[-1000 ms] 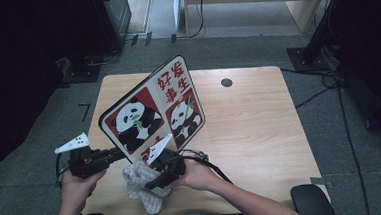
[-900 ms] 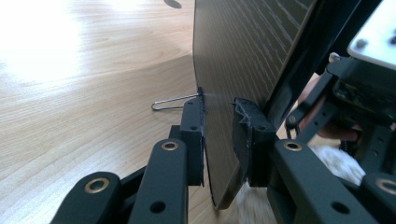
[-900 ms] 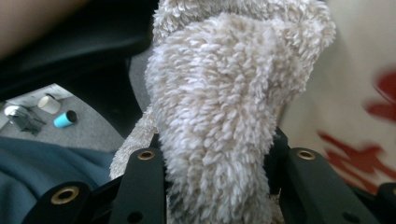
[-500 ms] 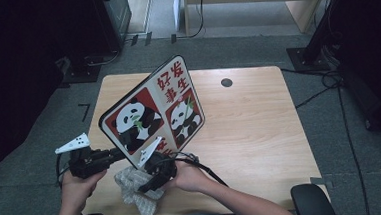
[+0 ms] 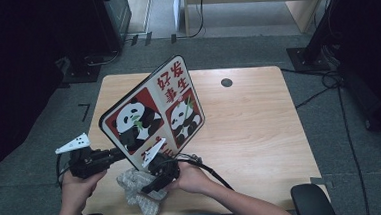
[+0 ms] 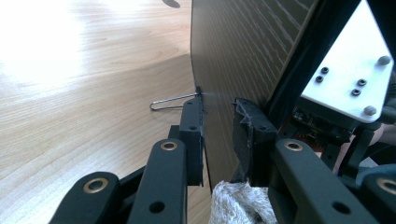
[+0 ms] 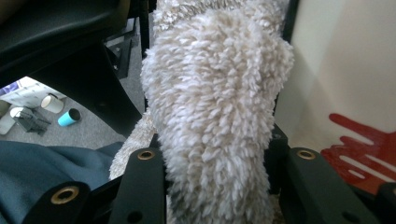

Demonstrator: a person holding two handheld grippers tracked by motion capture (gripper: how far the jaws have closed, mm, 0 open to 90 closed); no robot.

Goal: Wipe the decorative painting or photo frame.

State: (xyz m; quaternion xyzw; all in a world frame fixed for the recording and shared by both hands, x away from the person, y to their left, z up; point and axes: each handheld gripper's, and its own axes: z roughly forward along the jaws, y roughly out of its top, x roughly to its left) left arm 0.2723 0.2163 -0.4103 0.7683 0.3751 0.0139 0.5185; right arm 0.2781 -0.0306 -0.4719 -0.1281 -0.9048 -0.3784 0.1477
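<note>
Right now I have the flat board printed with pandas and red characters (image 5: 151, 115) tilted up on its lower edge at the near left of the pale wooden worktop (image 5: 260, 133), printed face towards me. My left gripper (image 5: 112, 156) clamps the board's lower left edge, and in the left gripper view its jaws sit narrow with the plain back of the board (image 6: 243, 56) between the pads. My right gripper (image 5: 152, 186) has its jaws closed tight on the fluffy off-white cloth (image 5: 138, 191), which bulges up between them in the right gripper view (image 7: 215, 112), just beside the board's white face with a red mark (image 7: 359, 154).

I judge the step to be wiping the printed face. The next move calls for pressing the cloth against the board's lower part and sweeping across, while the left grip keeps the board steady against that push.
</note>
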